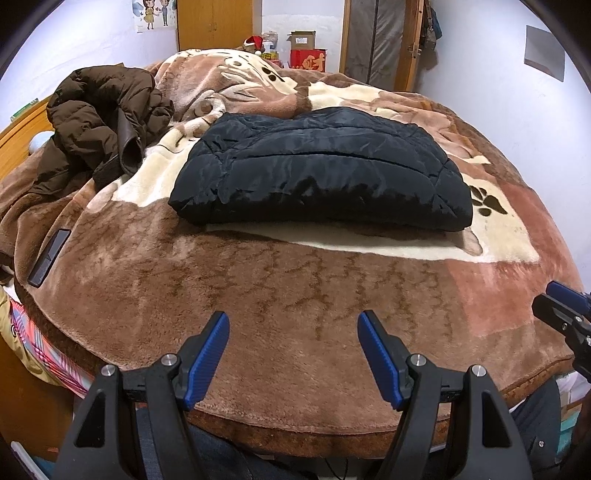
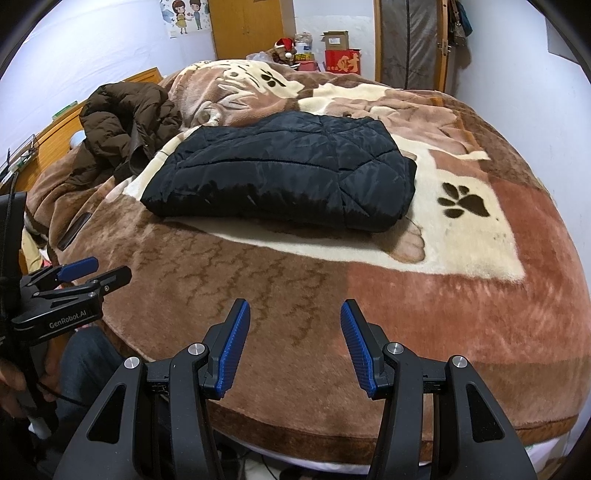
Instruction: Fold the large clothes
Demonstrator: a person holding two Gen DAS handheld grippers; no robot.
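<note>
You hold both tools above the near edge of the bed, and both of them carry nothing. Your left gripper (image 1: 293, 325) has its two blue pads wide apart, with only the brown blanket (image 1: 295, 288) showing between them. Your right gripper (image 2: 295, 314) stands the same way, its pads spread and nothing between them. In the right wrist view you can see the left gripper at the left border, low and near the blanket edge, with the fingers parted.

The black quilted jacket (image 1: 321, 166) lies folded into a thick, compact rectangle in the middle of the bed, on the cream part of the blanket. It is well apart from both grippers, further up the bed than they are. Its near edge is straight and lies flat on the cream stripe. A dark paw print (image 2: 463, 201) is on the blanket just beside the right end of the jacket.

The brown puffy coat (image 1: 103, 118) lies in a loose, crumpled heap at the far left side of the bed, near the jacket but not touching it. A small dark flat object (image 1: 50, 258) rests on the blanket at the left edge; what it is, I cannot tell. Behind the bed stand a red box (image 2: 341, 61) and a wooden wardrobe (image 2: 251, 26).
</note>
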